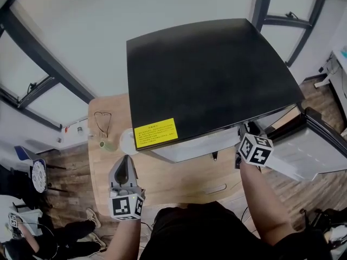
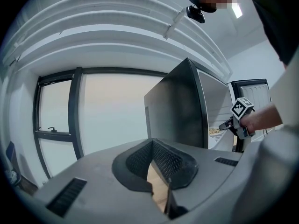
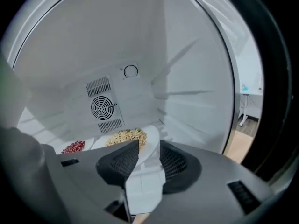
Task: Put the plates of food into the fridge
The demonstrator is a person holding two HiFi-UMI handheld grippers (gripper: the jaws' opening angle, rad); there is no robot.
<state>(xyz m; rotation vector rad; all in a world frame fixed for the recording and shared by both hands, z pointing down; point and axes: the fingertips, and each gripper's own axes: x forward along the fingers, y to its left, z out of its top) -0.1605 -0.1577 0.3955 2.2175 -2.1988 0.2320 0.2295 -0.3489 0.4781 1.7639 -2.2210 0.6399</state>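
Note:
The fridge has a black top and stands with its door swung open to the right. Inside, in the right gripper view, a white plate of yellowish food sits on the shelf. A second plate with red food lies left of it. My right gripper reaches into the fridge, open, its pads apart on either side of the yellow plate's near rim. My left gripper hovers over the wooden table, shut and holding nothing.
On the table left of the fridge lie a pair of glasses, a small green roll and a round white object. A window wall runs behind. Shoes and clutter sit on the floor at the lower left.

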